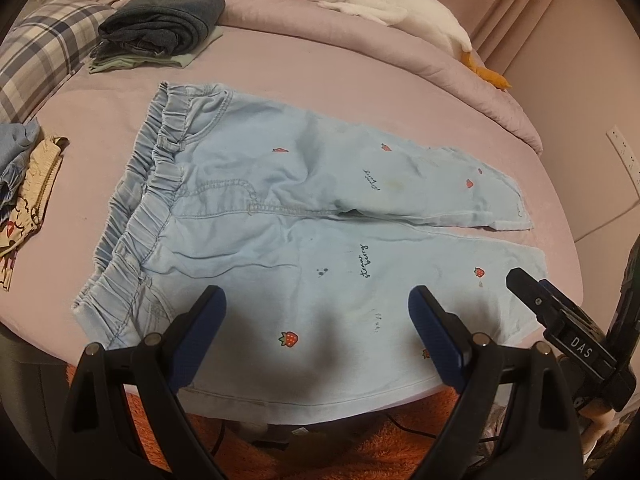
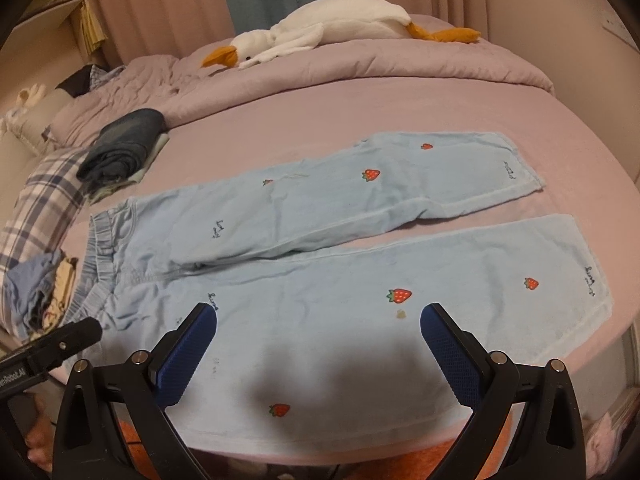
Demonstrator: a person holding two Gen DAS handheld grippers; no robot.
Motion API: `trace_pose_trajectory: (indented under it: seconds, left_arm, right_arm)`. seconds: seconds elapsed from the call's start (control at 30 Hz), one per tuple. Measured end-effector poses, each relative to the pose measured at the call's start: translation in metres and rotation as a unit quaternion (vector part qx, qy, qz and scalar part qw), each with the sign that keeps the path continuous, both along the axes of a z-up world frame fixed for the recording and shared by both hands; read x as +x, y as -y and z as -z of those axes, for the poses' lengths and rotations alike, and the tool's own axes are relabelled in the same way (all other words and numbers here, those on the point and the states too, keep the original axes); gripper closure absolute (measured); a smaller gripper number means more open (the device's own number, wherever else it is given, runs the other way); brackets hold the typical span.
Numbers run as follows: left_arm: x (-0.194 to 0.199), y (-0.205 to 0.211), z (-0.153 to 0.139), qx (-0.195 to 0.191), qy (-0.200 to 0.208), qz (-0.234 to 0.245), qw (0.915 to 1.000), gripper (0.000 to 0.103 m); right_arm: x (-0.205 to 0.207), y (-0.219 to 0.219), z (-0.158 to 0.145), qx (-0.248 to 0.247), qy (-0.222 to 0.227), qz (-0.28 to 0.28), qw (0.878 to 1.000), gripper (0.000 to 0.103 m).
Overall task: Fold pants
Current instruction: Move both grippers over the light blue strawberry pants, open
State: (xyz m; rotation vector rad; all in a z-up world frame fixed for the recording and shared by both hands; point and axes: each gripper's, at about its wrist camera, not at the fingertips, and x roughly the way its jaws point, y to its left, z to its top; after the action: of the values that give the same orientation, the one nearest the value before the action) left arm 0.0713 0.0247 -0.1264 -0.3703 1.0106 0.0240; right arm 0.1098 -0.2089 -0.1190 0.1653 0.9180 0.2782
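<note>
Light blue pants [image 1: 304,216] with little strawberries lay flat on the pink bed [image 1: 340,64], waistband on the left, both legs stretched out to the right. Near edge of the pants hung a bit past the bed edge, partly hidden behind the black gripper arms. Left gripper [image 1: 316,308] hovered over the near leg, blue fingers [image 1: 204,320] spread wide apart, gripping nothing. Right gripper [image 2: 318,320] hovered over the same leg nearer the hem, fingers [image 2: 444,344] spread wide too, nothing between them. Dark shadows fell on the cloth under both. Tiny writing on the pants too small to read. Folded dark clothes [image 1: 160,20] sat on the far side of the bed, with a white toy goose [image 1: 384,0] on the quilt behind. More clothes [image 1: 24,184] at the left, cut off by the picture edge.
</note>
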Motion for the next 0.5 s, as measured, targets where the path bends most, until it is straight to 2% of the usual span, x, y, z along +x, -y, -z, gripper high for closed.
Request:
trace_pose_trajectory:
  seconds: [0.5]
  left_arm:
    - [0.004, 0.019, 0.003, 0.026, -0.001, 0.021, 0.9994, 0.012]
  right_arm:
    - [-0.004, 0.014, 0.005, 0.011, -0.011, 0.022, 1.000, 0.001]
